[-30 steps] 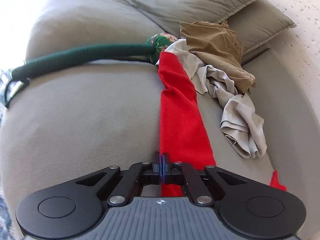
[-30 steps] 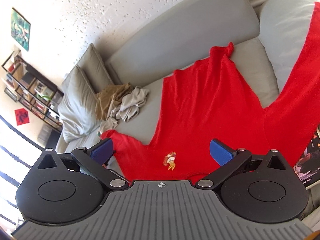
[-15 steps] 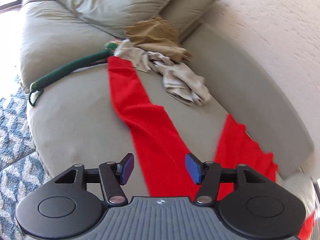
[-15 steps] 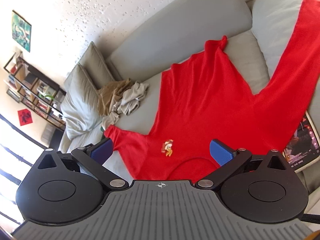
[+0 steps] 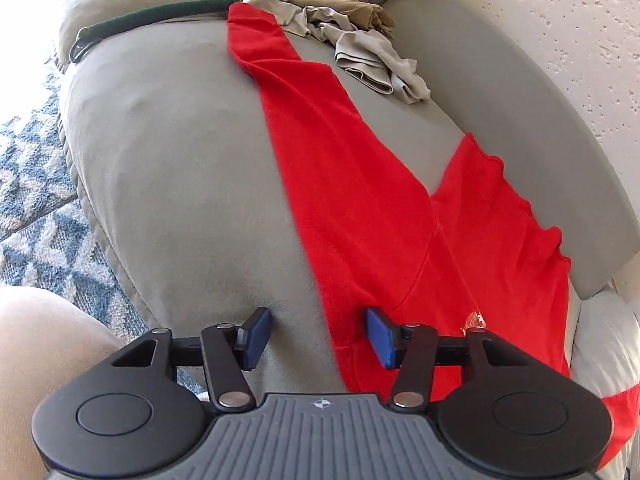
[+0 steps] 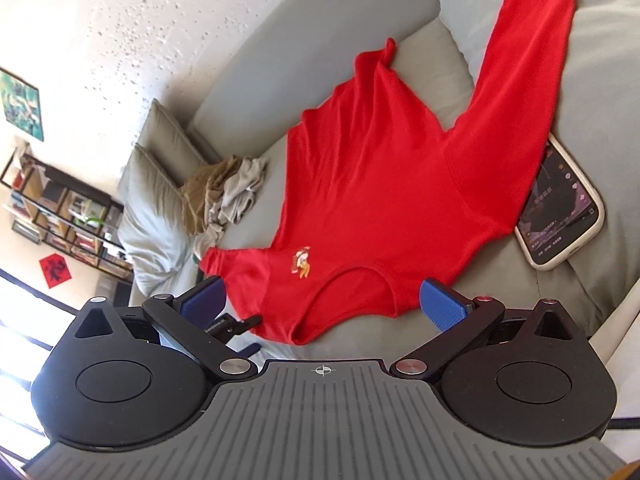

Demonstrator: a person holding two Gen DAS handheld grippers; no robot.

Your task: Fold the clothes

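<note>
We see the left tongs (image 5: 316, 336) above the front edge of the grey sofa (image 5: 180, 184), their blue pads apart after just closing in a little, with nothing pinched between them. The right pad sits over the red shirt (image 5: 360, 184), which lies spread on the seat, one long sleeve running toward the far end. There, a heap of beige and tan clothes (image 5: 352, 36) touches the sleeve's cuff, beside a green cord (image 5: 152, 20). A patterned blue rug (image 5: 36, 184) lies below the sofa's front edge.

I see the red long-sleeved cotton shirt (image 6: 372, 184) spread flat, front up, sleeves reaching toward one and nine o'clock.
</note>
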